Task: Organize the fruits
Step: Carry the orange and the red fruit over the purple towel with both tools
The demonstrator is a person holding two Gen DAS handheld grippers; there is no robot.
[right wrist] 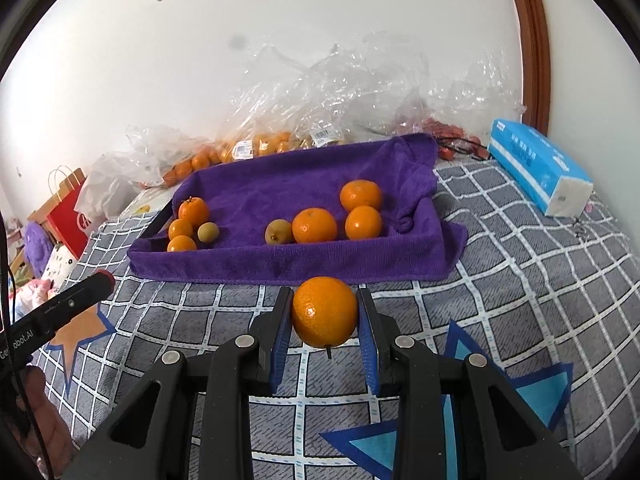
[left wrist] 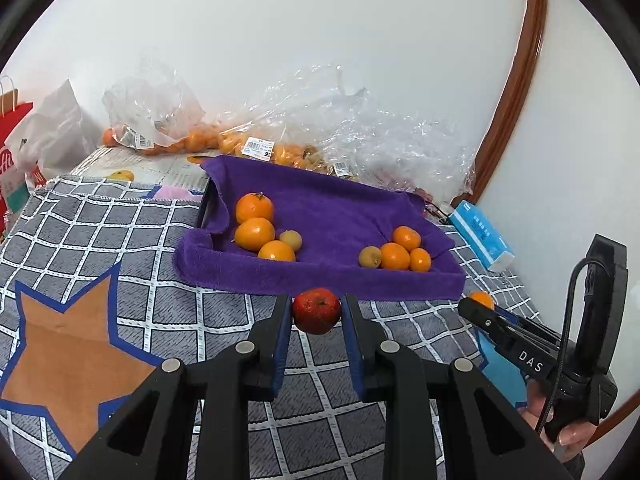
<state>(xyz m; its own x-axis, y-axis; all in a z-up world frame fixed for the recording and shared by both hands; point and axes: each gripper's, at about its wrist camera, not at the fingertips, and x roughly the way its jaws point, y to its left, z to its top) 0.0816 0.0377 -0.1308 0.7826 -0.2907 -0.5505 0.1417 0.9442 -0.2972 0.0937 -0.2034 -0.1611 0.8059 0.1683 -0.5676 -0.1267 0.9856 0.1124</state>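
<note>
**What you cannot see clearly from either gripper**

Under the draped purple terry towel [left wrist: 340,208] you see only a strip of a dark tray edge [left wrist: 203,210]; the rest of that tray is covered. In the left view your right gripper [left wrist: 478,307] hides most of the small orange citrus fruit [left wrist: 482,298] it carries. In the right view your left gripper [right wrist: 100,280] shows only a sliver of red at its tip. The oranges inside the crumpled clear plastic bags [right wrist: 320,92] blur behind the film, and you cannot read their barcode labels [left wrist: 259,148]. The red paper shopping bag [left wrist: 12,120] is cut off by the left view's edge. The light-blue tissue pack's [right wrist: 536,164] print is too small to read.
</note>
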